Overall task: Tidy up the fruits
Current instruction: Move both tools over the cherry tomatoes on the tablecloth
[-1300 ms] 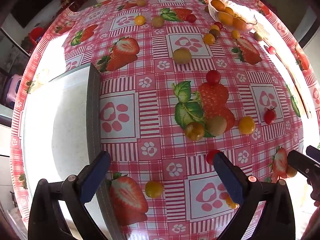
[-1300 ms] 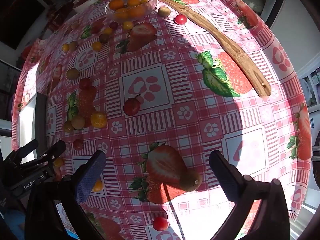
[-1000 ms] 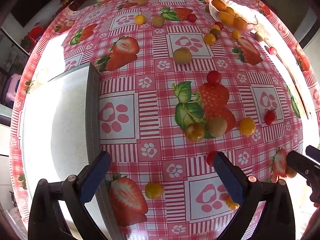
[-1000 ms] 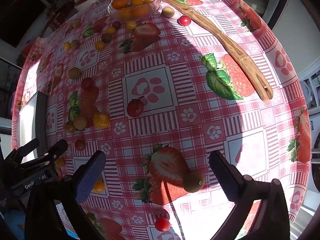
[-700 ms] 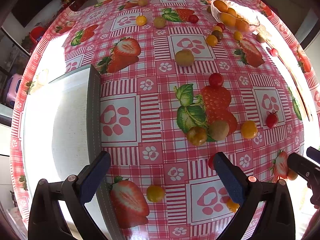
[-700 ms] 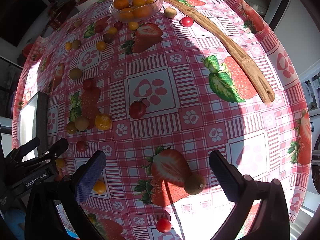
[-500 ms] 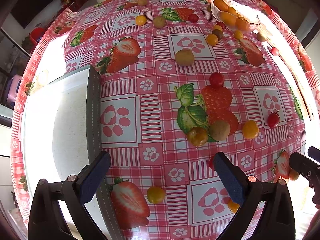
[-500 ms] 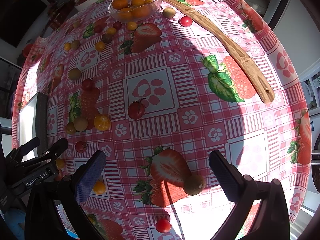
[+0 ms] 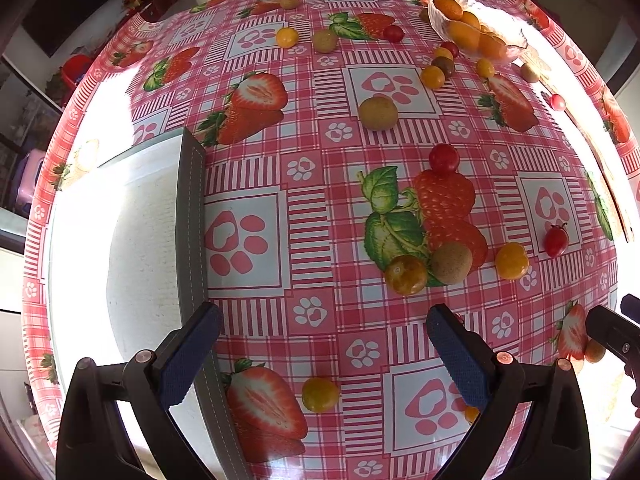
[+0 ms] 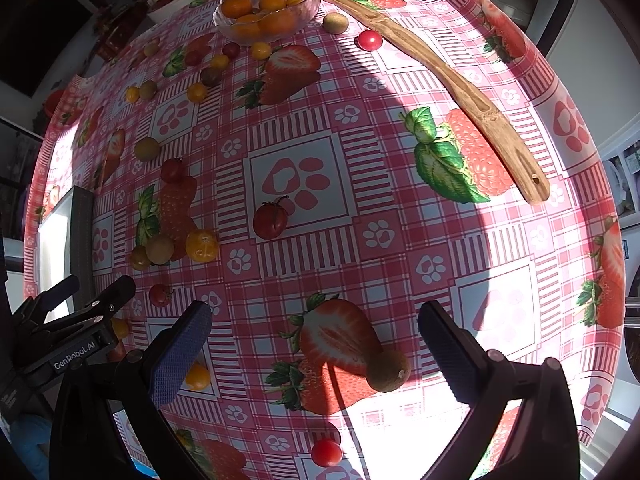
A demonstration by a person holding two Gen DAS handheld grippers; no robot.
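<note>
Small fruits lie scattered on a pink strawberry-print tablecloth [image 9: 320,208]. A glass bowl [image 10: 268,8] at the far side holds several orange fruits. In the left wrist view my left gripper [image 9: 320,356] is open and empty above a yellow tomato [image 9: 320,394]; an orange-brown tomato [image 9: 406,275], a kiwi [image 9: 452,262] and a red tomato [image 9: 444,158] lie ahead. In the right wrist view my right gripper [image 10: 316,352] is open and empty, with a kiwi [image 10: 388,370] between its fingers' line and a red tomato [image 10: 270,220] ahead.
A white tray with a grey rim [image 9: 192,216] lies at the left. A long wooden utensil [image 10: 452,88] lies at the right of the table. The left gripper [image 10: 76,320] shows at the left edge of the right wrist view. The table edge is close on the right.
Both views have shifted slightly: the fruits sit a little lower in the frames, so both grippers have eased forward or tilted. Both stay open and empty.
</note>
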